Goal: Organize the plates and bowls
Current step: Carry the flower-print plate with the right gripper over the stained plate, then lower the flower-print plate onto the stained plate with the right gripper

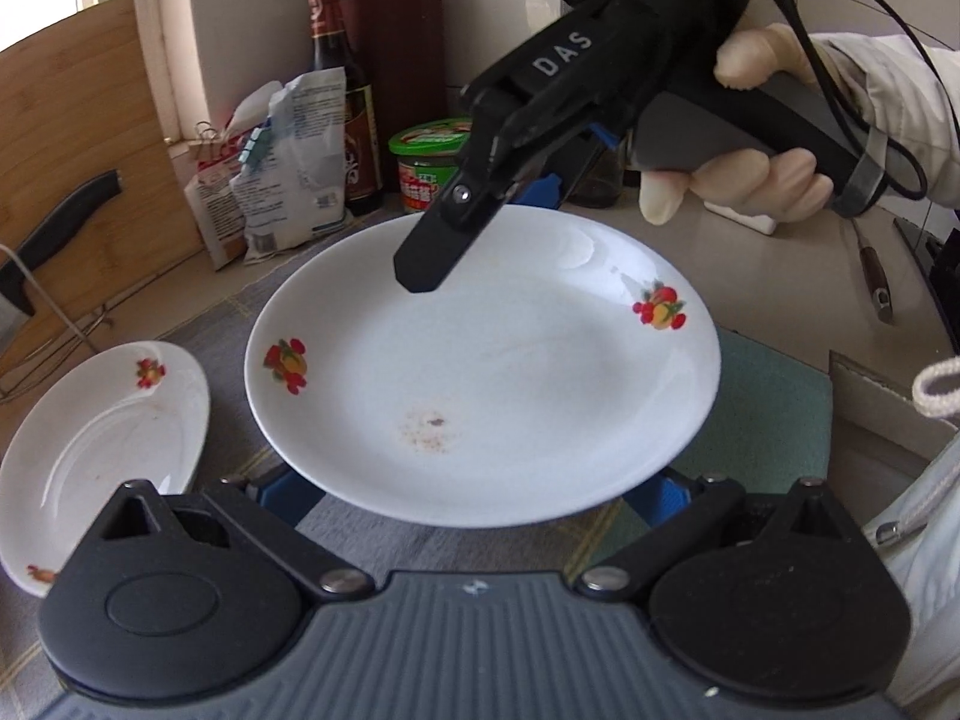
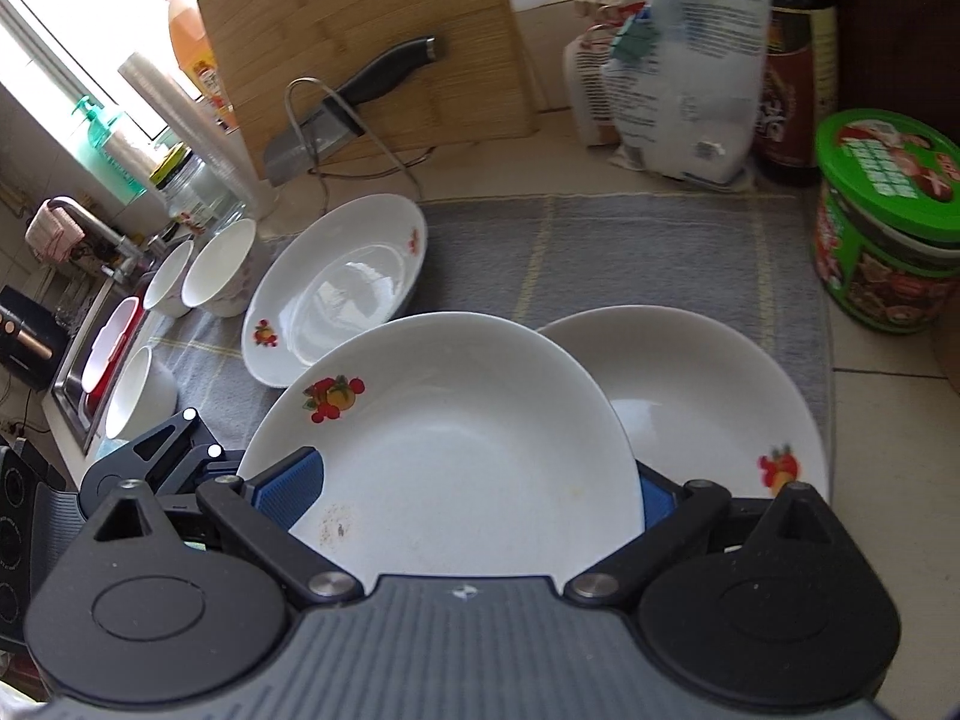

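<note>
The fruit-patterned white plate (image 1: 480,372) is held up off the grey mat (image 1: 228,324), slightly tilted, with reddish specks on its inner face. The right gripper (image 1: 480,234), in a gloved hand (image 1: 750,180), straddles the far rim. One finger lies over the inner face and the other pad sits beneath, so it pinches the plate. The left gripper (image 1: 474,498) is spread wide, its blue pads just under the near rim. Whether they touch the plate is unclear. In the right wrist view a second plate (image 2: 720,396) lies on the mat partly under the held one. A third plate (image 2: 336,282) lies further left, with white bowls (image 2: 219,267) beyond it near the sink.
</note>
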Motion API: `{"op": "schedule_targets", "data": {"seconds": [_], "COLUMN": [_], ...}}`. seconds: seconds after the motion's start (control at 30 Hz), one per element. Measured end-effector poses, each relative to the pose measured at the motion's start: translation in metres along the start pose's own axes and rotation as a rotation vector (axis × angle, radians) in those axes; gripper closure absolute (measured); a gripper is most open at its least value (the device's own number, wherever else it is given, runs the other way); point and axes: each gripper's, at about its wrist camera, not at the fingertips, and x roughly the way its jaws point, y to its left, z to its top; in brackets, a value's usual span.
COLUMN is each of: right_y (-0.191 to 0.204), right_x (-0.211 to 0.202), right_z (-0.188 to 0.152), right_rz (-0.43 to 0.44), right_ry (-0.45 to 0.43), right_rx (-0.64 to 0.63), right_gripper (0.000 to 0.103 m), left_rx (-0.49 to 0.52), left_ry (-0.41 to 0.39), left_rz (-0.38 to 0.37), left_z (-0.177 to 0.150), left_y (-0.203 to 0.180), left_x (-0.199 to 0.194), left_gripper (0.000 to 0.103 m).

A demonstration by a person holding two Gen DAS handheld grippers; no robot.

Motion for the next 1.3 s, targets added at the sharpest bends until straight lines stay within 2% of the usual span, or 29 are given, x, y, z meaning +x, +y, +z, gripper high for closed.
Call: {"op": "schedule_targets", "data": {"seconds": [0.6,1.3], "right_y": [-0.039,-0.057], "right_x": [0.005,0.014], "right_z": [0.0,-0.001], "right_rz": [-0.041,-0.07], "right_ry": [-0.004,0.002], "right_rx": [0.052,0.075], "right_gripper": [0.0,0.0], "left_rx": [0.014,0.025], "left_ry": [0.027,0.063], "left_rz": [-0.03,-0.049], "left_z": [0.015,0.026], "left_y": [0.007,0.013], "left_x": [0.031,0.044], "left_gripper": [0.001,0.001]}}
